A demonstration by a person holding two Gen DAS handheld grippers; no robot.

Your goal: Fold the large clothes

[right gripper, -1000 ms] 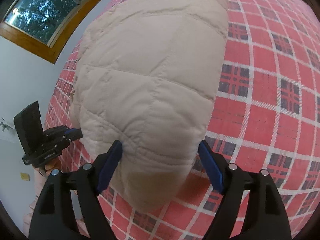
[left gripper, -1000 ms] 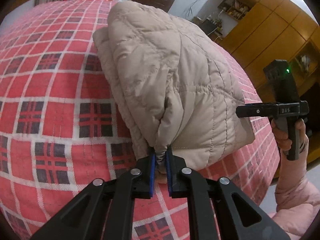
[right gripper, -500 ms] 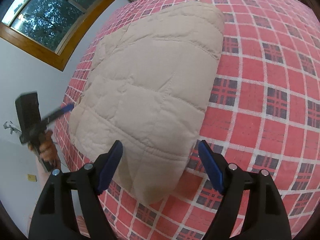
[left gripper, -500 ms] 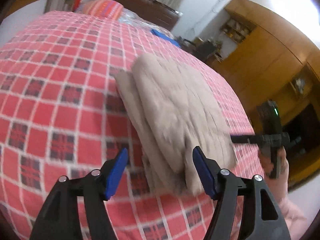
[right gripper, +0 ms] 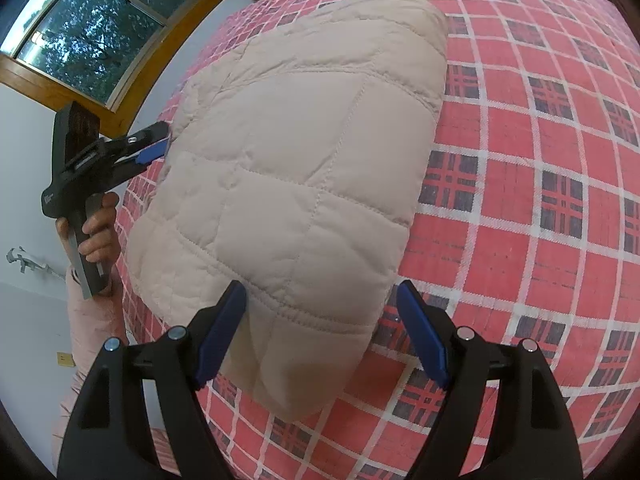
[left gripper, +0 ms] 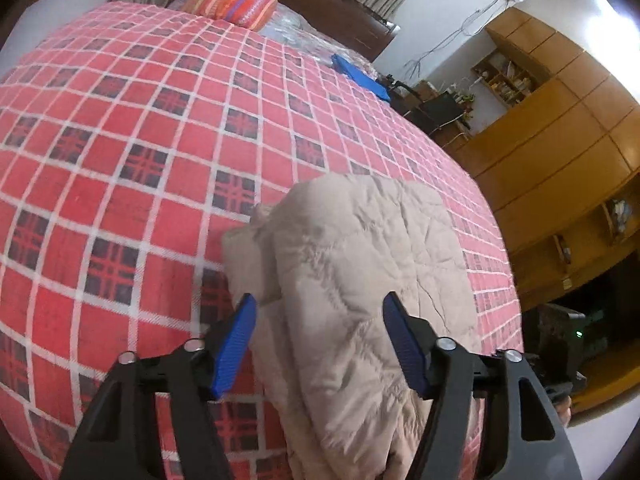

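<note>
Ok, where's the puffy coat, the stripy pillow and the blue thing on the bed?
puffy coat (right gripper: 304, 160): right wrist view, middle of its quilted top.
stripy pillow (left gripper: 236, 2): left wrist view, centre of its striped face.
blue thing (left gripper: 362, 76): left wrist view, its middle.

Black two-finger left gripper (left gripper: 320, 344) with ribbed blue pads (left gripper: 234, 346), silver screws (left gripper: 444, 344), matching right gripper (right gripper: 320, 336), pale pink sleeve (right gripper: 86, 328)
</note>
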